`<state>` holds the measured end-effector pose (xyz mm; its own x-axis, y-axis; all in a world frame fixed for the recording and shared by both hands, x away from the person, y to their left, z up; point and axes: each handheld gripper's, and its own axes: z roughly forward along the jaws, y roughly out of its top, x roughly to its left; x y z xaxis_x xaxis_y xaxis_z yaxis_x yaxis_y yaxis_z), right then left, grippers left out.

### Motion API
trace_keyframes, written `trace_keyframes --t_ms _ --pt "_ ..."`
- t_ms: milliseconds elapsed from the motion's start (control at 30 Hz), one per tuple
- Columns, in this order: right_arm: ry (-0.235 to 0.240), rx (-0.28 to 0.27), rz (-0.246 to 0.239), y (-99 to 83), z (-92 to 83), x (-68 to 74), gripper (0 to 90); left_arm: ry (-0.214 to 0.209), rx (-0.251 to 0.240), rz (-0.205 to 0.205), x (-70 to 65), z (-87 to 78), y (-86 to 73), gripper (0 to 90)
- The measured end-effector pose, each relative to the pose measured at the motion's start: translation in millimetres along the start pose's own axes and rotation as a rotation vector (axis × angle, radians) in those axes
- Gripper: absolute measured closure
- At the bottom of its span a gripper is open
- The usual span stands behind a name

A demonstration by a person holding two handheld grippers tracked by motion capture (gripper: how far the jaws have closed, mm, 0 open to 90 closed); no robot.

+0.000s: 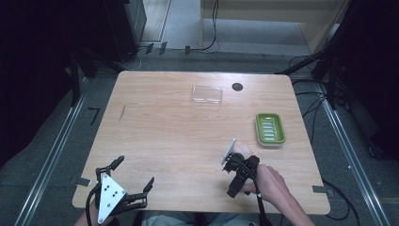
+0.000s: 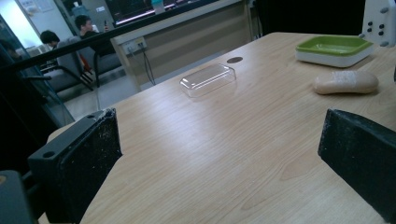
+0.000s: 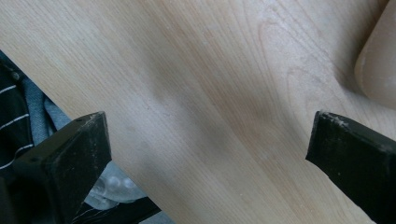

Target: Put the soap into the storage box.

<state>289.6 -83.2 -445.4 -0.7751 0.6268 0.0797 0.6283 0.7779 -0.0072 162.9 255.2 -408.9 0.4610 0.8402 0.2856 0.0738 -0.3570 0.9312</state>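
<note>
**Both hand-held grippers open, soap lying free on the surface**

We see the right hand-held gripper near the front right part of the surface, pointing down at the wood. Its jaws stand wide apart and nothing is between them; we see only bare wood there. The pale soap bar lies just beside this gripper, on the side toward the far edge, apart from the jaws. The green soap dish stands near the right edge, a little beyond the soap. A clear plastic lid lies near the far edge, around its middle. The left hand-held gripper is at the front left corner, its jaws also wide apart and empty.
</note>
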Motion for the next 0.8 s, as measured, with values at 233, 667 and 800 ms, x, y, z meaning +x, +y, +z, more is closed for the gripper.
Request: trace_keyframes --t_ms 233,667,800 --pt "-0.004 -0.008 0.015 -1.1 -1.4 -3.2 0.0 -0.003 0.003 0.002 -0.1 0.6 -0.1 0.0" --pt "-0.033 -0.046 0.064 -1.1 -14.9 -17.8 0.0 0.001 0.001 0.001 -0.1 0.6 0.1 0.0" --pt "-0.043 -0.060 0.078 -0.2 -19.0 -24.9 0.0 -0.002 0.001 0.001 -0.3 1.3 0.3 0.0"
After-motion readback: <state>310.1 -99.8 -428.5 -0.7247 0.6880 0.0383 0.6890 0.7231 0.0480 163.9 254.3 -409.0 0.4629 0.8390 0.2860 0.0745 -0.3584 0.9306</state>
